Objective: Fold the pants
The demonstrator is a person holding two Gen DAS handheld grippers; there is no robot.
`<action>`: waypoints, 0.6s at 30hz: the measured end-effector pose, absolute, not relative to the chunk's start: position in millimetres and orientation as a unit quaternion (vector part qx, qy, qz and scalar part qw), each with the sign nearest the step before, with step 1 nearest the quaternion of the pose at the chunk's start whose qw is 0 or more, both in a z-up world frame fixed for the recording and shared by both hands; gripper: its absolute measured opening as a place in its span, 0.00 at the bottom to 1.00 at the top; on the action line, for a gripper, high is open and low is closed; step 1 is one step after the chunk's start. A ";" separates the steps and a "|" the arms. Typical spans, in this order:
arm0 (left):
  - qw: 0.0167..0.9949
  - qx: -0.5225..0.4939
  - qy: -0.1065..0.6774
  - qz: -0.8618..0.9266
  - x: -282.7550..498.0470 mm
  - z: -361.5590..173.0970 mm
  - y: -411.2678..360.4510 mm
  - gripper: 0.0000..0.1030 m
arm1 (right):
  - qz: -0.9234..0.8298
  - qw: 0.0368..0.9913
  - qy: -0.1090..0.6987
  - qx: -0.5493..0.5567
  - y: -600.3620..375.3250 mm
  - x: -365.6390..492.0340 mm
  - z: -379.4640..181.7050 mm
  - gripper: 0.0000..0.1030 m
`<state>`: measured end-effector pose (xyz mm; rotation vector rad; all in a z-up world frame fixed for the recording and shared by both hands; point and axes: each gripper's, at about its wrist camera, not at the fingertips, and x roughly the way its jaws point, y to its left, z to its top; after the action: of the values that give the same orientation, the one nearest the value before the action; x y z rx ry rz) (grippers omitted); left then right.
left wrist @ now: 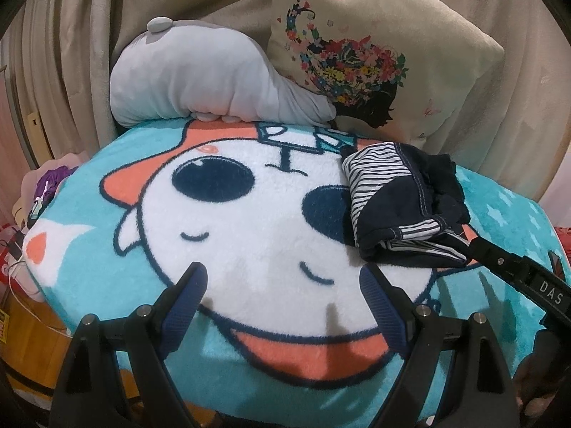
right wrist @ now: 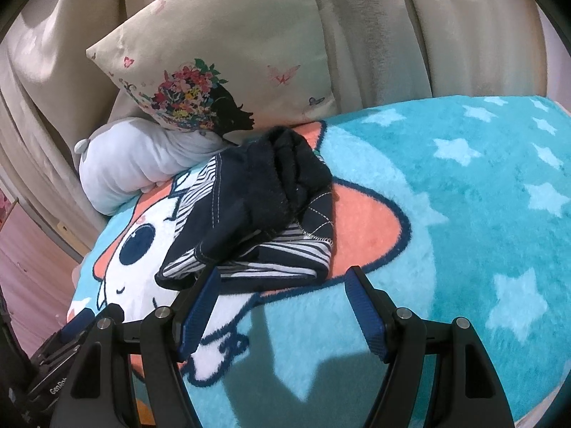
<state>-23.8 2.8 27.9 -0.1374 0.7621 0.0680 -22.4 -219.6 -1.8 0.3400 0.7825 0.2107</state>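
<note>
Small dark navy pants with a striped lining lie bundled on a turquoise cartoon blanket. In the left wrist view they sit to the upper right of my left gripper, which stands open over the white cartoon face with nothing between its fingers. The tip of the other gripper's finger touches the pants' near edge there. In the right wrist view the pants lie just beyond my right gripper, which is open; its left fingertip is at the pants' near hem.
A grey plush cushion and a cream pillow with a flower print lean against beige curtains behind the blanket. A wooden surface with cables and clutter lies off the blanket's left edge. Starred turquoise blanket stretches to the right.
</note>
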 end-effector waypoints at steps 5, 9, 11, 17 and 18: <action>0.937 -0.065 0.343 0.032 -30.9 32.8 4.1 0.84 | 0.100 0.908 0.376 0.152 -214.6 -23.8 -1.8 0.74; 0.958 -0.064 0.279 0.019 -45.8 49.3 3.8 0.99 | 0.100 0.912 0.373 0.140 -210.2 -23.6 -1.5 0.74; 0.965 -0.067 0.253 0.007 -51.1 57.9 4.2 1.00 | 0.099 0.913 0.372 0.133 -207.1 -23.7 -1.0 0.74; 0.968 -0.079 0.236 -0.037 -49.1 70.6 5.4 1.00 | 0.094 0.923 0.359 0.101 -198.3 -26.7 2.8 0.74; 0.966 -0.086 0.242 -0.039 -46.9 69.7 5.9 1.00 | 0.095 0.924 0.358 0.098 -197.2 -26.7 2.9 0.74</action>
<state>-46.9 5.9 69.7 -0.1743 0.4895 -0.0781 -26.7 -197.2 2.9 0.2002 0.7339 0.1942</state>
